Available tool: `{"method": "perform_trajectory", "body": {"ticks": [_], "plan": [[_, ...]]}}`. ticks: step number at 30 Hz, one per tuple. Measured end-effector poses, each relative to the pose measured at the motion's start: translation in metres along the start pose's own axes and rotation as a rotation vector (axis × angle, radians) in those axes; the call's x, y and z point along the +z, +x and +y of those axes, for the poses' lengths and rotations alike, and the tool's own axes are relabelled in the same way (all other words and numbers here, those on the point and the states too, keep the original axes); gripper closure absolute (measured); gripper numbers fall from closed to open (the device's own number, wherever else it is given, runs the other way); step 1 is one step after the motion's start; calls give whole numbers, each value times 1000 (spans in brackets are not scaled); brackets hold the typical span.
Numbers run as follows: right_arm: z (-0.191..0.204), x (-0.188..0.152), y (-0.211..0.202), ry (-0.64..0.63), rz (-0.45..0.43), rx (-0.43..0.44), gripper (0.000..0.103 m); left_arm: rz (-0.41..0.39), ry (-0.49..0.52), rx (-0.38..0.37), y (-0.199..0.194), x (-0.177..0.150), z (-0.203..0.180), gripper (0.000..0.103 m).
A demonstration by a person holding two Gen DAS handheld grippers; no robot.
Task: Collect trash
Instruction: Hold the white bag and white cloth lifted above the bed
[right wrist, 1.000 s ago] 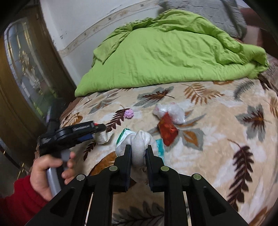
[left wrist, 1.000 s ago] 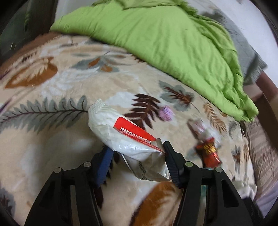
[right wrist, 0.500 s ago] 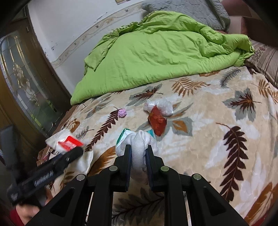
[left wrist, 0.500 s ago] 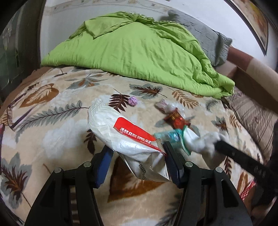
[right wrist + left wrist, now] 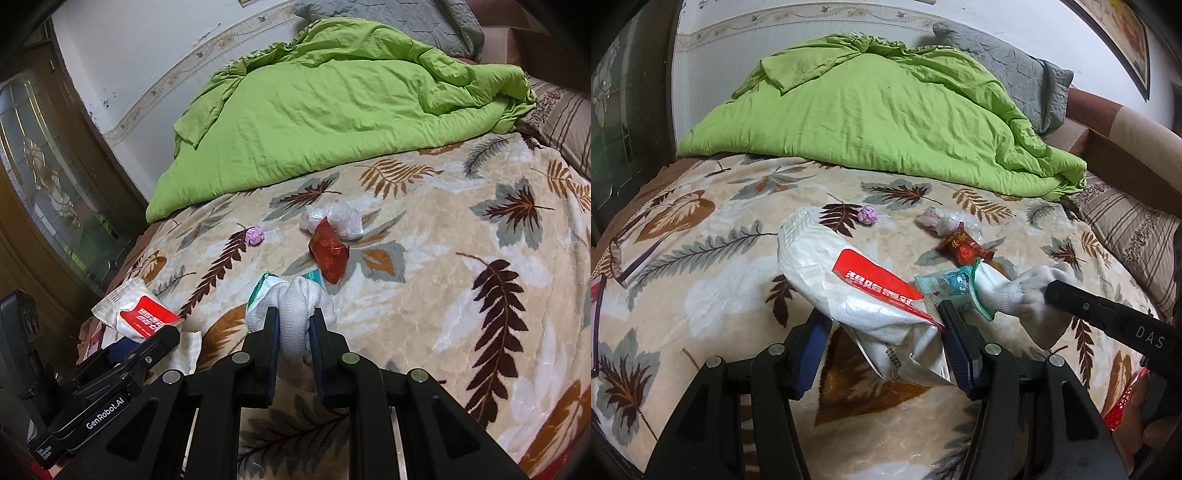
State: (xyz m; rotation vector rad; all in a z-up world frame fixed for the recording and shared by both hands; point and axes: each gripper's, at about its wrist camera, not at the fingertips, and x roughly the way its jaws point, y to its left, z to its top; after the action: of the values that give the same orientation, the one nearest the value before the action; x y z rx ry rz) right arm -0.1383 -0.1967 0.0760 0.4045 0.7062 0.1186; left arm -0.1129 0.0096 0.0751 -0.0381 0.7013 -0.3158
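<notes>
My left gripper is shut on a crumpled white snack bag with a red label, held above the leaf-patterned blanket. In the right wrist view that gripper and its bag are at the lower left. My right gripper is shut on a white knit glove with a green cuff, also seen at the right of the left wrist view. On the blanket lie a teal packet, a red wrapper, a clear plastic bag and a purple paper ball.
A bunched green quilt covers the far half of the bed, with a grey pillow behind it and a striped pillow at the right. A dark wooden door with patterned glass stands at the left edge.
My left gripper has drawn back from the bed with the white bag, so more of the bed shows and the right gripper with its glove has come into its view. The right gripper has stayed put.
</notes>
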Motion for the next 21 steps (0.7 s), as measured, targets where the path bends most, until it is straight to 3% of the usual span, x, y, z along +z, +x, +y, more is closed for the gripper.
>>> {"method": "perform_trajectory", "body": {"ticks": [21], "plan": [[1, -1, -1, 0, -4, -6, 86, -3, -6, -4, 1, 0, 1, 45]]}}
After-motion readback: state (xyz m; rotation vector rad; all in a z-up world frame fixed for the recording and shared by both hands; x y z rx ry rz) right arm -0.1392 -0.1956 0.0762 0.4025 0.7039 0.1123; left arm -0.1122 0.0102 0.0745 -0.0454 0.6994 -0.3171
